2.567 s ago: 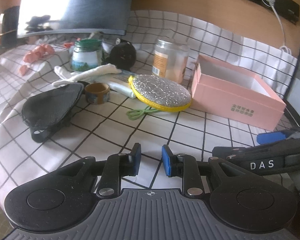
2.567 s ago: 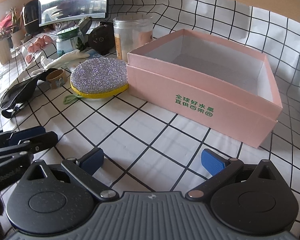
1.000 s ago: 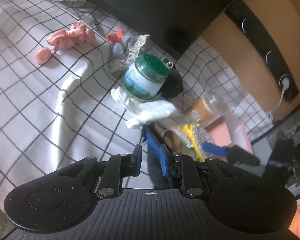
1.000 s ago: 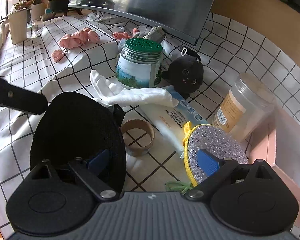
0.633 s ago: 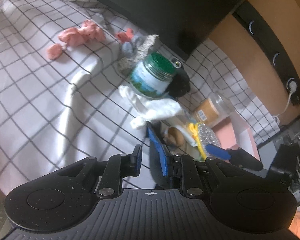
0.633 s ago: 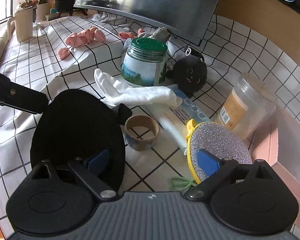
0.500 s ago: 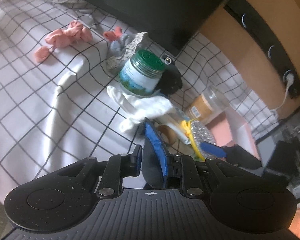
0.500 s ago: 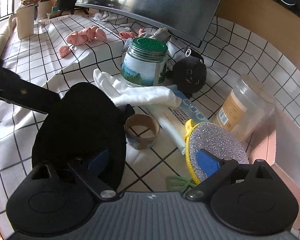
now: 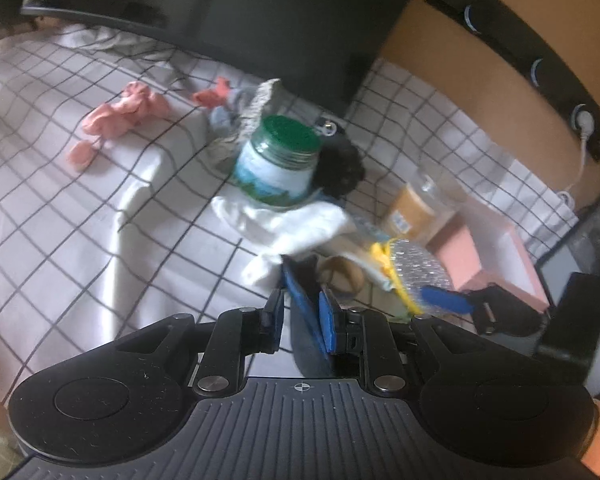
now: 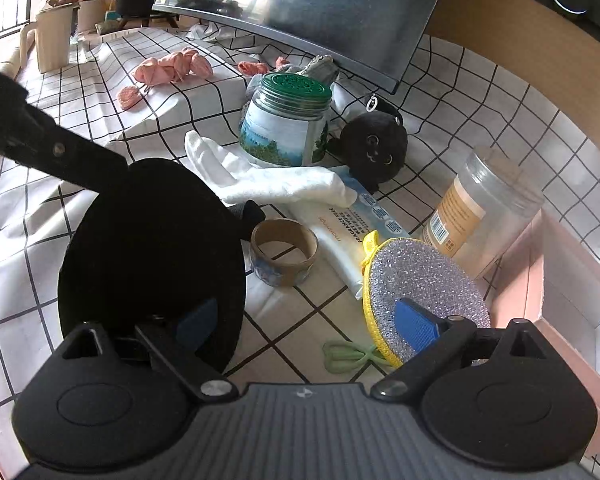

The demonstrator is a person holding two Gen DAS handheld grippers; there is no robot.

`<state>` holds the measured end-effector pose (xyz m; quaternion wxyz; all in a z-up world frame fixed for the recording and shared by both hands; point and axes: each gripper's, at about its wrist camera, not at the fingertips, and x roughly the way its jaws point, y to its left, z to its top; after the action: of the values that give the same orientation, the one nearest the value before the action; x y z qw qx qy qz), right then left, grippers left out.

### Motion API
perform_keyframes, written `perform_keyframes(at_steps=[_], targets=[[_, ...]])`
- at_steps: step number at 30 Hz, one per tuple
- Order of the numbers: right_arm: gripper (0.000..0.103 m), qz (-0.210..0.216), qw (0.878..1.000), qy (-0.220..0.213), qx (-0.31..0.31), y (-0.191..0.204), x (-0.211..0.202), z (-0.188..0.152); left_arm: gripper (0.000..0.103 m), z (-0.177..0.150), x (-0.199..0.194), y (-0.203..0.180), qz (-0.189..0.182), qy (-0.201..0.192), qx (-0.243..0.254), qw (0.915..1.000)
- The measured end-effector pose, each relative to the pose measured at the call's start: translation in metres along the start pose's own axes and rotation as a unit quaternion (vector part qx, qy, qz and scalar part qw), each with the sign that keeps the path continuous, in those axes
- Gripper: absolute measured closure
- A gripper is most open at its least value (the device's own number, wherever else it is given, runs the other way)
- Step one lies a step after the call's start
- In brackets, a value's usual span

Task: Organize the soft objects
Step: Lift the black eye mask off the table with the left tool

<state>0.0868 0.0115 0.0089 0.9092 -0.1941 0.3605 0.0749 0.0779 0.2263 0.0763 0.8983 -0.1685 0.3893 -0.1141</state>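
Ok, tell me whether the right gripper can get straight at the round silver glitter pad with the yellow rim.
Probably yes. The right gripper is open and empty, and one fingertip already hangs over the round silver glitter pad with the yellow rim. Nothing lies on the pad; the pink cardboard box crowds only its far side.

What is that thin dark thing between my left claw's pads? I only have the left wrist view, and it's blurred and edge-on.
Observer: The right wrist view shows it broadside. It's a black eye mask, oval, held up on edge by the left claw.
Operator: Is my right claw gripping anything? I only see one blue finger.
Observer: No. The right claw is wide open and empty, with one finger in front of the mask and the other over the glitter sponge.
Operator: And the black blob at the back?
Observer: A black plush toy with a face and a keyring, right beside the green-lidded jar.
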Motion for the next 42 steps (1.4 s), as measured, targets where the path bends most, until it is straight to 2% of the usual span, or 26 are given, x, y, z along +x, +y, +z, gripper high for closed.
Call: perform_keyframes(at_steps=[4, 6, 9, 12, 16, 21, 27, 35, 42], targets=[[0.007, 0.004, 1.0, -0.002, -0.003, 0.002, 0.0, -0.001, 0.081, -0.002, 0.013, -0.003, -0.013, 0.024, -0.004, 0.9996], [0.007, 0.005, 1.0, -0.004, -0.007, 0.002, -0.001, -0.001, 0.076, -0.002, 0.025, -0.008, 0.001, 0.03, 0.003, 0.9995], [0.007, 0.01, 1.0, -0.002, -0.007, -0.003, -0.004, -0.005, 0.075, -0.002, 0.044, -0.01, 0.018, 0.052, -0.003, 0.9985], [0.007, -0.004, 1.0, -0.012, -0.006, -0.014, -0.017, -0.015, 0.075, -0.005, 0.054, -0.011, 0.018, 0.061, -0.003, 0.998], [0.007, -0.022, 0.999, -0.009, 0.034, -0.042, -0.034, -0.037, 0.076, -0.01, 0.066, -0.015, 0.006, 0.083, 0.003, 0.9965], [0.007, -0.029, 0.994, 0.024, 0.098, -0.07, -0.038, -0.063, 0.079, -0.012, 0.07, -0.02, -0.026, 0.096, 0.007, 0.9951], [0.007, -0.025, 0.99, 0.043, 0.133, -0.074, -0.034, -0.075, 0.084, -0.013, 0.066, -0.026, -0.026, 0.085, 0.003, 0.996], [0.004, -0.002, 0.982, 0.05, 0.18, -0.087, -0.03, -0.081, 0.086, -0.016, 0.063, -0.029, -0.054, 0.077, 0.015, 0.9955], [0.001, -0.007, 0.979, 0.06, 0.192, -0.088, -0.028, -0.081, 0.087, -0.015, 0.05, -0.028, -0.067, 0.042, 0.034, 0.9963]])
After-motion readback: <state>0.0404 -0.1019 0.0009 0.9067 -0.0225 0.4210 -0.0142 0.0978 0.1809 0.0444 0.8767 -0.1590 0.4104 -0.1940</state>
